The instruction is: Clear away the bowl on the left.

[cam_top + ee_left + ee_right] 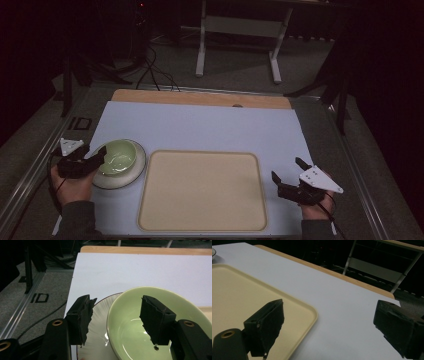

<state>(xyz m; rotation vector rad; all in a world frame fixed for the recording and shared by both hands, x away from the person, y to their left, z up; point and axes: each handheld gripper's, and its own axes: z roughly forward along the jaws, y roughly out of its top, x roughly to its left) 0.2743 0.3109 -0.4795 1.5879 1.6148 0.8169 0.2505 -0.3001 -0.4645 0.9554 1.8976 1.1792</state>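
At the left edge of the table, the left gripper (pixel 92 159) reaches over the near rim of the green bowl (pixel 119 156). Its 2 jaws straddle that rim, 1 outside over the plate and 1 inside the hollow, as the left gripper view shows. They stand spread, and no pad visibly presses the wall yet. That straddle looks like the set-up for a pinch on the rim, the only thin edge a 2-jaw tool can take on a round bowl.

The bowl (pixel 160 315) is glossy and pale green, smooth like glazed ceramic, with a bright sheen at its bottom. It sits on a white plate (pixel 131 175) with a dark rim and fine ribbing towards the edge (pixel 100 327). Both rest on the pale blue mat (pixel 200 125) near its left side, just beside the tray.

The cream tray (pixel 202 191) lies in the middle, flat, matte, with rounded corners and a low raised lip. It is bare and close to the bowl, so it is probably where the bowl goes.

At the right, the right gripper (pixel 291 176) is held off the tray's right edge above the mat, jaws spread wide with nothing between them, probably waiting. Its black pads (pixel 270 325) look rough and chipped.
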